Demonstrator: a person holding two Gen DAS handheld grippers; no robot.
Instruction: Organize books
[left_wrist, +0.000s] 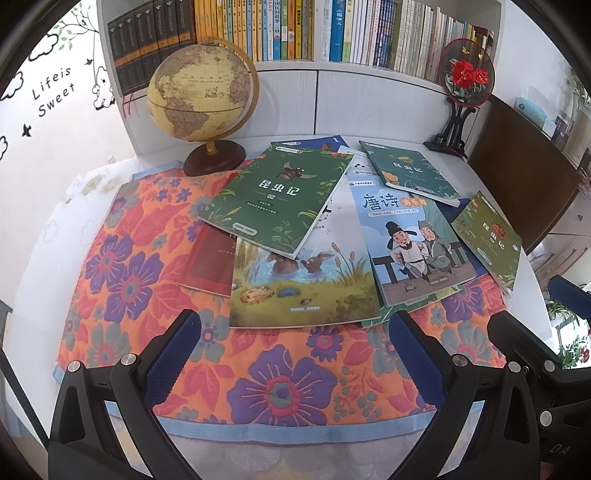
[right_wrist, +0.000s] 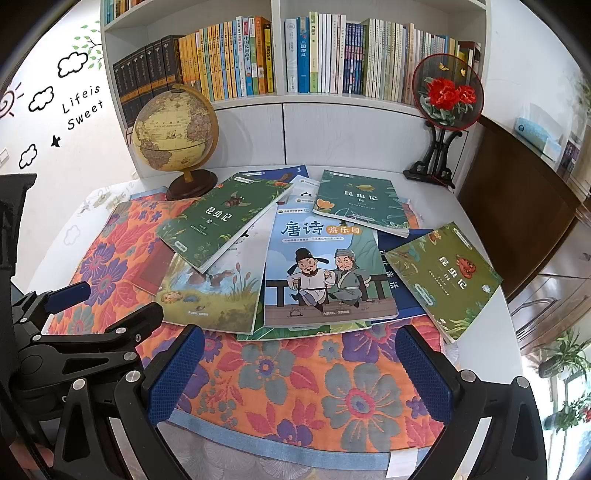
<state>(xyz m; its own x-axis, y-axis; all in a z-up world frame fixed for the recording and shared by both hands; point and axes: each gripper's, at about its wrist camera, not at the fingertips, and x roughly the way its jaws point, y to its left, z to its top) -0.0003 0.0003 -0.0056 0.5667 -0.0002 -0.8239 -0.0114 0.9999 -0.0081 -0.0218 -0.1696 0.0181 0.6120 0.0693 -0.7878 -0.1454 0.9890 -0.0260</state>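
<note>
Glossy picture books (right_wrist: 325, 266) are lying scattered, overlapping at twelve o'clock, while left gripper (left_wrist: 295, 354) and right gripper (right_wrist: 303, 365) are hovering agape, empty.

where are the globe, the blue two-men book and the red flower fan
antique tan globe (left_wrist: 201, 94), left wrist view, sphere middle
blue two-men book (right_wrist: 325, 269), right wrist view, cover centre
round red-flower fan (right_wrist: 447, 92), right wrist view, embroidered flowers

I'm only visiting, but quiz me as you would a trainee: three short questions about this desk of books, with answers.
1. True or false: the left gripper is holding a book.
2. What stands on the desk left of the scattered books? A) lamp B) globe C) vase
3. Fill in: the blue poetry book shows ___ cartoon men.

Key: 1 false, both it and the right gripper are open and empty; 2 B; 3 two.
</note>
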